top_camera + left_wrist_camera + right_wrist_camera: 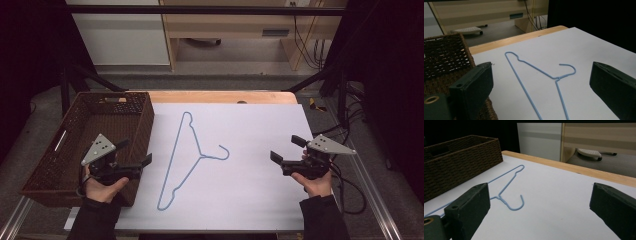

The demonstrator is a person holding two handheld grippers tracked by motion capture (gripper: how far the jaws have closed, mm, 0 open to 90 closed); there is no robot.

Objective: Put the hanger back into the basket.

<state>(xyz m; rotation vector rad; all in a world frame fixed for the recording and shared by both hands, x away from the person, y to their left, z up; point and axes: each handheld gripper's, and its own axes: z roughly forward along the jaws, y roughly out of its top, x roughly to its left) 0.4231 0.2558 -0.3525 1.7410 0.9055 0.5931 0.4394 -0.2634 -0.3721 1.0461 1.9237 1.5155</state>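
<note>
High view, surface: a white sheet (240,150) covers the wooden table (220,96); a thin light-blue wire hanger (186,155) lies flat at its middle, and a dark-brown woven basket (75,145) stands at the left edge.
High view, grippers: the left gripper (136,158) and the right gripper (286,148) flank the hanger, both spread wide and empty.
High view, room: pale cabinets and cables beyond; sides dark.
Left gripper view: the hanger's lower end is cut off.
Right gripper view: the hanger's long bar passes behind one jaw.
</note>
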